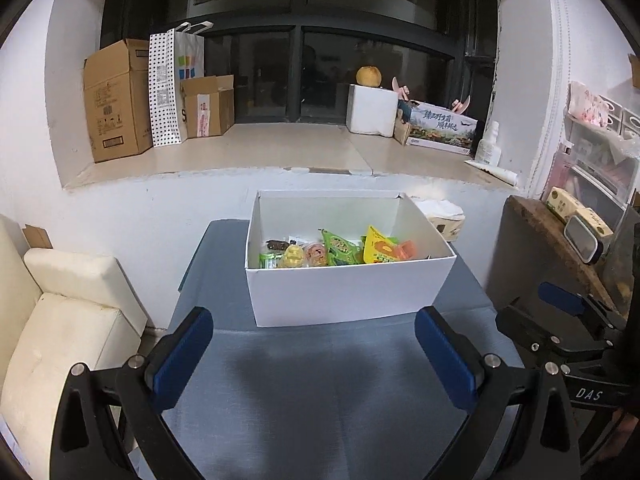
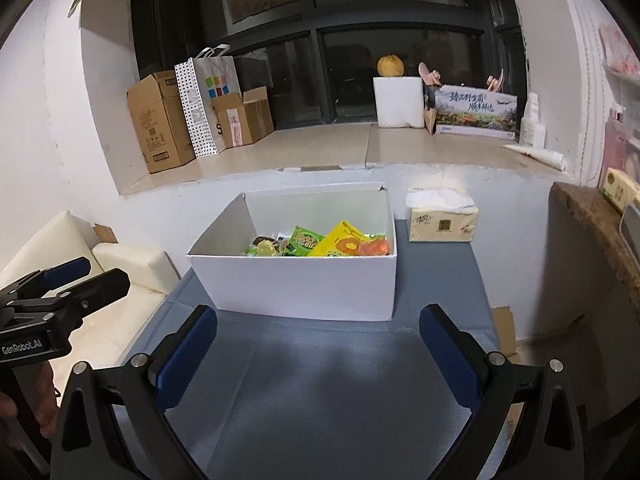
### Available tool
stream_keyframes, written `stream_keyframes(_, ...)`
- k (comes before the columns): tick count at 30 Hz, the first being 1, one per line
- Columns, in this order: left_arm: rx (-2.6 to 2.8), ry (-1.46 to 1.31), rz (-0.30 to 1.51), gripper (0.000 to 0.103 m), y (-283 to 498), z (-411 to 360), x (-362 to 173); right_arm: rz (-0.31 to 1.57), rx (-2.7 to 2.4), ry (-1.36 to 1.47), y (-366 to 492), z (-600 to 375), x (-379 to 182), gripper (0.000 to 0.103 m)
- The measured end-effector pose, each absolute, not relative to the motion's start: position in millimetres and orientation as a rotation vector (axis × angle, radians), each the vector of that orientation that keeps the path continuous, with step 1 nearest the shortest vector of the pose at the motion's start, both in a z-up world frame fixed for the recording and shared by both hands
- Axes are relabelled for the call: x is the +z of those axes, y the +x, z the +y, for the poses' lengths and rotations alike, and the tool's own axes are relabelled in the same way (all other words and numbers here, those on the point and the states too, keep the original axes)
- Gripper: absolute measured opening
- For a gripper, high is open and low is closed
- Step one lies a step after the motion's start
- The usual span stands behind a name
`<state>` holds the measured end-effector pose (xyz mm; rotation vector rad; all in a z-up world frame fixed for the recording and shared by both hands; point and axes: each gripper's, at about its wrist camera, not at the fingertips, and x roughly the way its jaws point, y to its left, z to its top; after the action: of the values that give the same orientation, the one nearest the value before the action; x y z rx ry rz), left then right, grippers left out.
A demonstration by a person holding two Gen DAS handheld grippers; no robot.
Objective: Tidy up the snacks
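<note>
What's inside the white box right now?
The white box holds loose snacks: a yellow packet, green packets, small jelly cups. Its front wall hides whatever lies lower.

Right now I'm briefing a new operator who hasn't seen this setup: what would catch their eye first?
The open white box at the middle of the blue table, with bright green, yellow and orange snack packets heaped inside. Next, the tissue pack standing just right of the box, apart from it. Both the left gripper and the right gripper hang open and empty short of the box.
</note>
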<state>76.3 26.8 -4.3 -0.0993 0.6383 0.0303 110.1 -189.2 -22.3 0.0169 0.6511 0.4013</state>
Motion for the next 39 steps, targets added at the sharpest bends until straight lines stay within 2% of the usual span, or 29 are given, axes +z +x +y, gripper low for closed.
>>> stream_keyframes(39,0.008,-0.118,0.689,0.103,85.7,24.6,-20.2,0.663,0.409,0.017,106.8,-189.2,-20.7,0.103)
